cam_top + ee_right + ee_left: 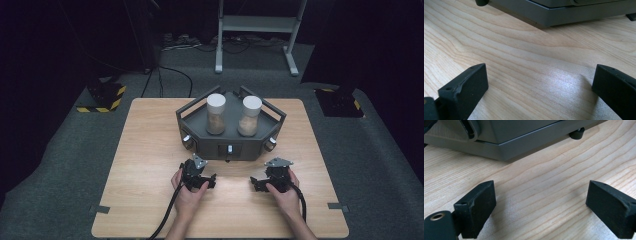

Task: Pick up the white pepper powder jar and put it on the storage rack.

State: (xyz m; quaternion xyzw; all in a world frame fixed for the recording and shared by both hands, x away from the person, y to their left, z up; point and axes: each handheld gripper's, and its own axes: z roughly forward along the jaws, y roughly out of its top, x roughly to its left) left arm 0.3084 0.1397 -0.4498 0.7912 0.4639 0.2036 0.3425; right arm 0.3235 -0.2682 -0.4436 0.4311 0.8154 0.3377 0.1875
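While both jars [216,114] are standing untouched in the grey tray [200,139], we are resting the left gripper [198,176] and right gripper [270,178] on the counter [150,165], jaws wide, holding nothing.

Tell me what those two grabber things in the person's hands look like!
Each hand holds a chunky black two-jaw gripper: the left gripper and the right gripper. Both carry a grey three-cornered plate on top and trail a thick black cable toward the person. Up close, the fingers are blocky, matte black wedges with small screw holes. The forearms show no sleeves.
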